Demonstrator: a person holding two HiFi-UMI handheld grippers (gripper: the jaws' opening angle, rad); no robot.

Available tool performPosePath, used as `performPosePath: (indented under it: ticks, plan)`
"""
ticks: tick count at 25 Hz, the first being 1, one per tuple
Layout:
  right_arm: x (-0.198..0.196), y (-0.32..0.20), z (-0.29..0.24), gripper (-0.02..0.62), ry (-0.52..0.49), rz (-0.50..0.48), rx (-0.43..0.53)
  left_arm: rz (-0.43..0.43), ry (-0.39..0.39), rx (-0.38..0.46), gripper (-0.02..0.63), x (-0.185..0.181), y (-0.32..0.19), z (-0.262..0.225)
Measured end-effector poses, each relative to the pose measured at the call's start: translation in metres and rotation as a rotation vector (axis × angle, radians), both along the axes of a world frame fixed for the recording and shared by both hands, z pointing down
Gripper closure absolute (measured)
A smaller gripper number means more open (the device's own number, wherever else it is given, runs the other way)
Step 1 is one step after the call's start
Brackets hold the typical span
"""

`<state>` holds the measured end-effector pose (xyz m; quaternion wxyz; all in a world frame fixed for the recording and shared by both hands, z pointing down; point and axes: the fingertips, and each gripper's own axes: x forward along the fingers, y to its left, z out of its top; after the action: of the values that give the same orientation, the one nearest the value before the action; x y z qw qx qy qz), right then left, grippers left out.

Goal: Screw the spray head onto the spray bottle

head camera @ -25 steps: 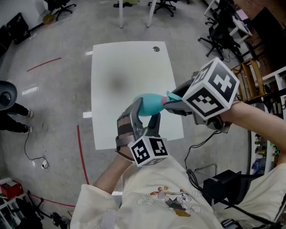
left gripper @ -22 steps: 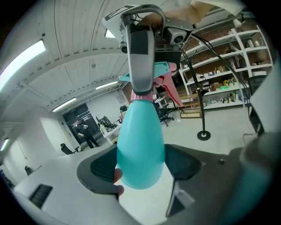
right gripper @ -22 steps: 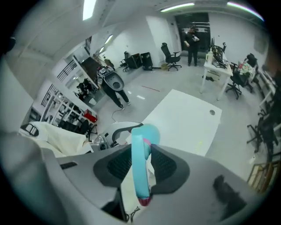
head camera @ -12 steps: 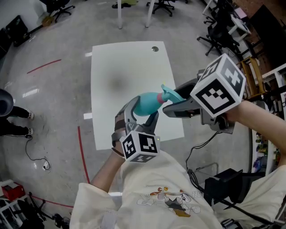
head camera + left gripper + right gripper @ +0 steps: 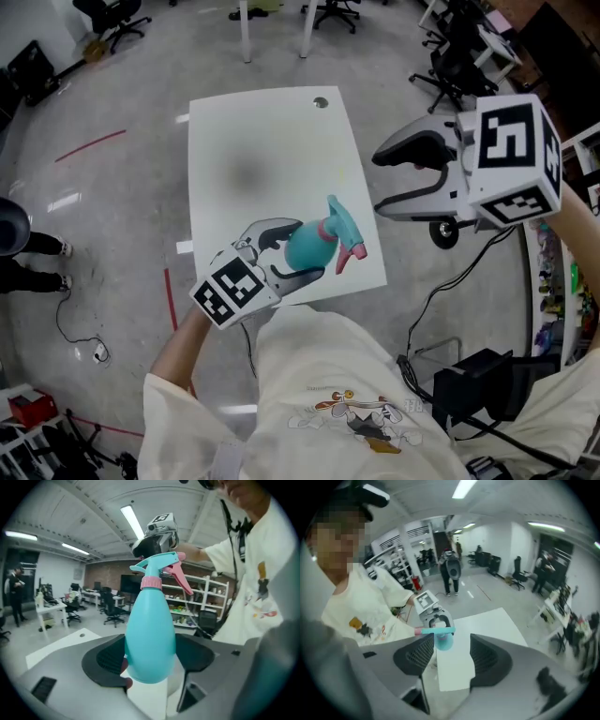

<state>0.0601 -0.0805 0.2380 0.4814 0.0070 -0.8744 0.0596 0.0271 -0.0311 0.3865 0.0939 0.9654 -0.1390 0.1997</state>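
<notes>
The left gripper [image 5: 302, 249] has its jaws clamped on the belly of the spray bottle [image 5: 150, 634], held tilted over the near edge of the white tabletop [image 5: 262, 150], with the spray head [image 5: 161, 569] on the bottle's neck. To the right of the bottle and well clear of it, the right gripper [image 5: 382, 184] has jaws that have just been opening and stand wide apart with nothing between them. Judged, the head looks seated, so any further turn should take the pink collar [image 5: 151, 581] squarely against a firm left grip; beyond the bottle lie grey floor [image 5: 112, 216], a red line [image 5: 89, 141] and office chairs [image 5: 337, 11].
</notes>
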Motion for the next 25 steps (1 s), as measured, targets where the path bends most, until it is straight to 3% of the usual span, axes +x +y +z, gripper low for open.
performPosePath:
  ticks: [2, 5, 10, 17, 25]
  plan:
    - [0.001, 0.011, 0.003, 0.356, 0.049, -0.146, 0.055, 0.152, 0.039, -0.049, 0.262, 0.002, 0.016, -0.004]
    - [0.006, 0.038, 0.016, 0.356, 0.120, -0.304, 0.061, 0.340, 0.101, -0.103, 0.262, 0.006, 0.042, -0.013]
    - [-0.003, 0.092, 0.027, 0.356, 0.079, -0.645, 0.110, 0.536, 0.141, -0.142, 0.262, 0.021, 0.072, -0.027]
    - [-0.007, 0.123, 0.039, 0.357, 0.121, -0.827, 0.117, 0.619, 0.080, -0.116, 0.265, 0.033, 0.081, -0.029]
    - [-0.003, 0.131, 0.049, 0.362, 0.173, -0.904, 0.105, 0.656, 0.073, -0.132, 0.265, 0.036, 0.084, -0.035]
